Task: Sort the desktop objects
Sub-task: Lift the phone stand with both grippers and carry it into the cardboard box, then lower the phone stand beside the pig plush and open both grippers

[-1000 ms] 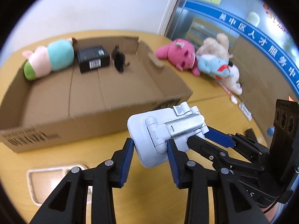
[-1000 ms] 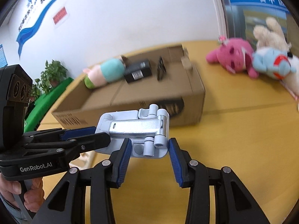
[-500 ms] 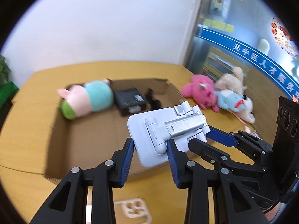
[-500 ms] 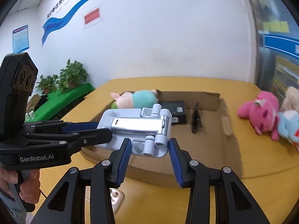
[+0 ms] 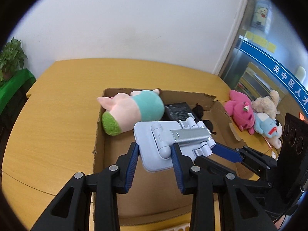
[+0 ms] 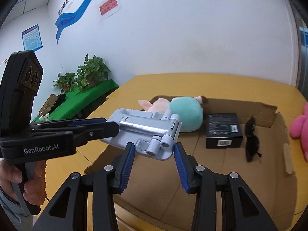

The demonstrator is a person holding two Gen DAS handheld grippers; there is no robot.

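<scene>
We hold a pale blue folding phone stand point(image 5: 163, 144) with a silver hinge arm in the air above the open cardboard box point(image 5: 100, 134); our left gripper point(image 5: 155, 158) is clamped on its flat base plate, its blue pads pressing both edges; our right gripper point(image 6: 152, 154) is clamped on the hinged end, its pads either side of the round knuckles; in the right wrist view our left gripper comes in from the left, held by a hand point(image 6: 15, 179). Inside the box lie a pink, teal and green plush toy point(image 5: 132, 111) at the far left, a black carton point(image 6: 224, 130) beside it, and dark sunglasses point(image 6: 252, 140) just right of the carton; the box sits on the yellow wooden table point(image 5: 57, 115); right of the box, on the table, a pink plush point(image 5: 241, 109), a beige plush point(image 5: 266, 104) and a light blue plush point(image 5: 268, 125) lie huddled together; potted plants point(image 6: 84, 75) stand on a green cloth by the wall.
</scene>
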